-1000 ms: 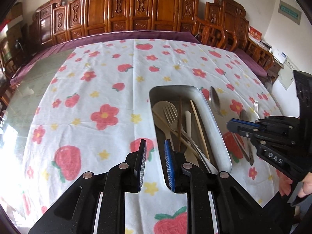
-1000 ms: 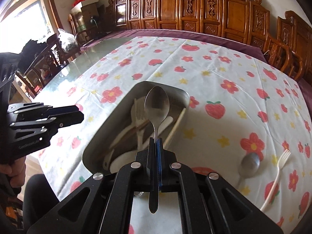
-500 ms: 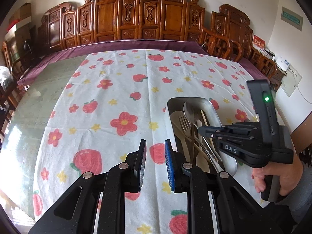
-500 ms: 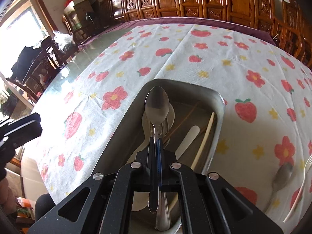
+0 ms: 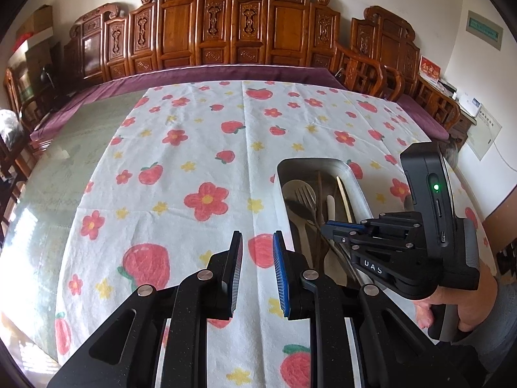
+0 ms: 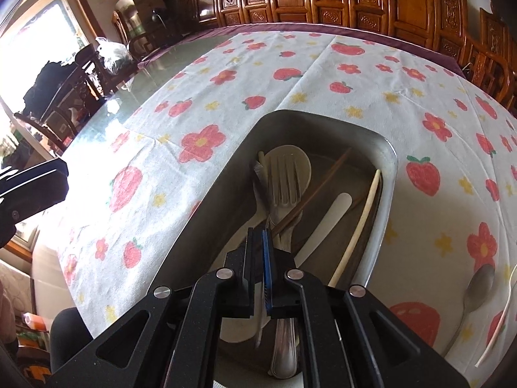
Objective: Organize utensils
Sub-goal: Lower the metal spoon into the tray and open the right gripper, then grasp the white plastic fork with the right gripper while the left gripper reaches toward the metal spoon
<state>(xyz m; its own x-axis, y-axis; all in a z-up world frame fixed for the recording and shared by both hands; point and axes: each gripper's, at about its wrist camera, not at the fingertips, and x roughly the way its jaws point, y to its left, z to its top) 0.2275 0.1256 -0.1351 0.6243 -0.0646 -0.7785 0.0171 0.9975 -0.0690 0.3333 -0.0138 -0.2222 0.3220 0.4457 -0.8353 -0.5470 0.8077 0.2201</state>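
A stainless tray (image 6: 389, 161) is seen on a tablecloth (image 5: 194, 148) printed with strawberries and flowers. The right gripper (image 6: 258, 231) is pointed steeply down over the tray's near end, and its jaws are opening: only a thin slit is seen between the pads, and nothing is clamped in it. A metal spoon (image 5: 299, 208) is laid lengthwise inside the tray, its bowl toward 12 o'clock and its handle running back under that gripper. In the tray a fork (image 6: 284, 181) is also found, lying on a broad beige spoon (image 6: 302, 165). A brown chopstick (image 6: 323, 177) is slanted across them, a flat white handle (image 6: 329, 220) lies at 3 o'clock of the fork, and a pale chopstick (image 6: 362, 223) is set along the tray's right wall. Outside the tray, in the right wrist view, a second metal spoon (image 6: 478, 287) is seen on the cloth at about 4 o'clock from the tray, with a white plastic fork (image 6: 497, 333) just beyond it at the picture's edge. The left gripper (image 5: 257, 236) is held above bare cloth at 9 o'clock of the tray, its jaws set narrowly apart and empty. The right gripper's handle is gripped by a hand (image 5: 465, 310). Carved wooden chairs (image 5: 226, 32) are lined up at 12 o'clock beyond the table.
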